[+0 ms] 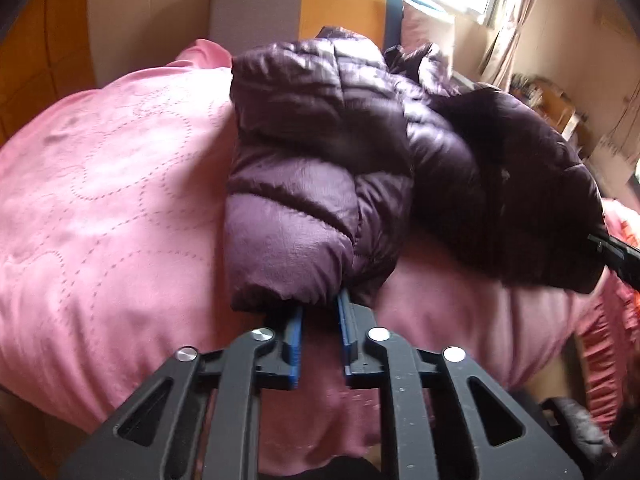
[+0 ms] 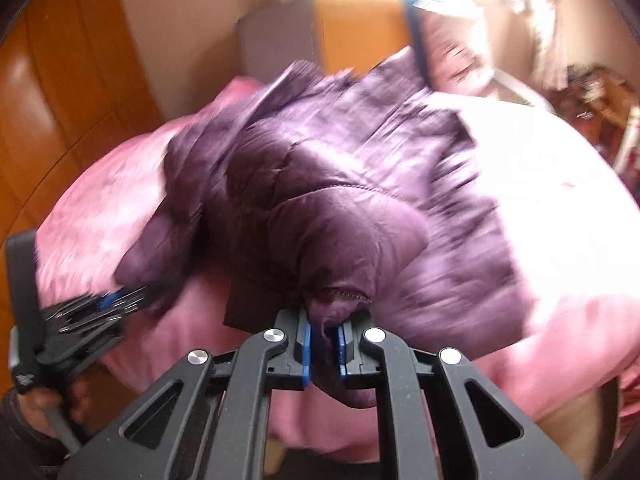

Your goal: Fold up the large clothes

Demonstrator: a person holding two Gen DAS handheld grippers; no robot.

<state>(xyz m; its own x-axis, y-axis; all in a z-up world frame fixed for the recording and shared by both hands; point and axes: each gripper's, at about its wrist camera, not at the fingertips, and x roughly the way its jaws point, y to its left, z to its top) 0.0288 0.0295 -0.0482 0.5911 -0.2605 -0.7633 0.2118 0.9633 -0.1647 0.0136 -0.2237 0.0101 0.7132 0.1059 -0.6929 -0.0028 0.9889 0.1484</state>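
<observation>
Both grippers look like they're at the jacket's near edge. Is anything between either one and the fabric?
Nothing visible. The left gripper reaches the purple jacket at its hem, and the right gripper is shut on a bunched fold of it. Only the pink quilt lies underneath.

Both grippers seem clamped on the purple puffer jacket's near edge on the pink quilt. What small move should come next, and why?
Probably lift both corners together and carry them toward the far end. The left gripper and right gripper are each shut on the puffer jacket hem, which lies bunched on the pink quilt.
</observation>
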